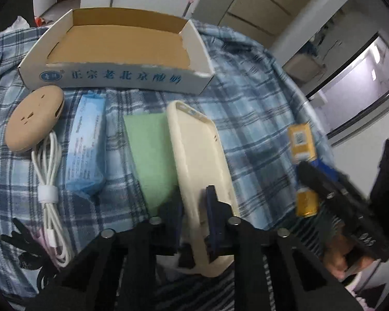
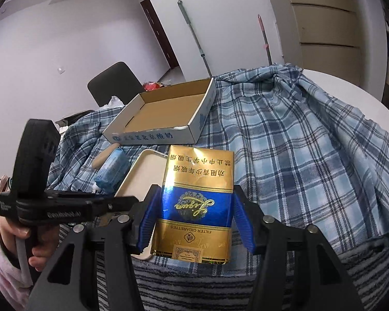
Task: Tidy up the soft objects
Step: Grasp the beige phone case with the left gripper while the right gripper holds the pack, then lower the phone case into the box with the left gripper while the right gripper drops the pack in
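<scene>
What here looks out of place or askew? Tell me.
The cardboard box is empty; the soft things lie loose on the plaid cloth. The phone case overlaps the green sponge and sits between the left tool's jaws. The right tool grips a cigarette pack.

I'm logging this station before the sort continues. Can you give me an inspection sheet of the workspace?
Surface: blue plaid cloth, rumpled.
Job's things: cream phone case, cigarette pack, tissue pack, green sponge; cardboard tray empty.
Clutter: tan round socket.
Grippers: left gripper on the phone case; right gripper on the cigarette pack.
Cables: white cable, bundled.
Surroundings: black chair, mop handles, cabinet.
</scene>
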A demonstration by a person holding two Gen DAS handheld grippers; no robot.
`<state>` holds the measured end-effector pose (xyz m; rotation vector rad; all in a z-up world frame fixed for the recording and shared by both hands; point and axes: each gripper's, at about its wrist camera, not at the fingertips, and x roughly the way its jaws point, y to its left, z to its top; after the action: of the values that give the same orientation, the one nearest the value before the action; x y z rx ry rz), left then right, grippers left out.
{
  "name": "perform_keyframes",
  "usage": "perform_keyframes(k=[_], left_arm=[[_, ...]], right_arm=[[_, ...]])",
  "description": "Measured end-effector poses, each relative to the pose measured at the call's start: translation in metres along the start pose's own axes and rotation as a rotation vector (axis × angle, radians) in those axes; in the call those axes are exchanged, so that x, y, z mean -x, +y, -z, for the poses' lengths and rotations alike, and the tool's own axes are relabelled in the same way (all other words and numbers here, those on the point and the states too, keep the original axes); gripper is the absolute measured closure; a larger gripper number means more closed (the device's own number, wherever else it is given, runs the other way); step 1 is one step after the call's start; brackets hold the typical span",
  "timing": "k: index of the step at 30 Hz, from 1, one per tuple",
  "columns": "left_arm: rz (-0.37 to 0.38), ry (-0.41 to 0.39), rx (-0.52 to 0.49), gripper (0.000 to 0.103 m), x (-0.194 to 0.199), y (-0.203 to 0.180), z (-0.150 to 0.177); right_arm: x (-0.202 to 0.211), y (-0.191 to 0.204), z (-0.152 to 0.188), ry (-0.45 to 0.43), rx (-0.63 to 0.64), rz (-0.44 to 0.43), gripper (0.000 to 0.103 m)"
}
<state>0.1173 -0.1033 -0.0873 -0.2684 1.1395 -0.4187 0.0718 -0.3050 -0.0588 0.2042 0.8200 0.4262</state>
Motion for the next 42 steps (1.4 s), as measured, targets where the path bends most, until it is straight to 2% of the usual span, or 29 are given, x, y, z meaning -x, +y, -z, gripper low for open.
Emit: perform_keyframes(k=[4,13,19,23,30,32,34,42], left_arm=[[0.03,-0.038,0.005,0.093,0.012,-0.002,0.0],[-0.123,-0.305,-0.167,0.093,0.079,-0.037,0.026],[-0.243,-0.421,-0.218,0.093,0.116,-0.045,0.032],[-0.265,-0.462,-0.219,0.093,0.136,-0.048,0.027],[-0.321,-0.562,-0.221,0.093,0.167,-0.056,-0.004],[-0.347,-0.591,-0.216,0.094,0.172,-0.059,-0.021],[-0.341,-0.604,-0.205,0.093,0.174,-0.059,-0.033],[-0.348,-0.666,-0.182,0.093,0.18,-0.056,-0.1]], right_arm=[[-0.001,0.0,0.001,0.003,0.002,0.006,0.049],[0.013,0.006,-0.002,-0.048,0.023,0.039,0.049],[0.038,0.029,-0.013,-0.111,0.1,0.091,0.049],[0.057,0.049,-0.031,-0.173,0.144,0.101,0.049],[0.071,0.095,-0.084,-0.326,0.214,0.155,0.049],[0.068,0.103,-0.105,-0.356,0.207,0.163,0.049],[0.063,0.108,-0.123,-0.387,0.187,0.178,0.049],[0.039,0.128,-0.181,-0.421,0.185,0.27,0.049]])
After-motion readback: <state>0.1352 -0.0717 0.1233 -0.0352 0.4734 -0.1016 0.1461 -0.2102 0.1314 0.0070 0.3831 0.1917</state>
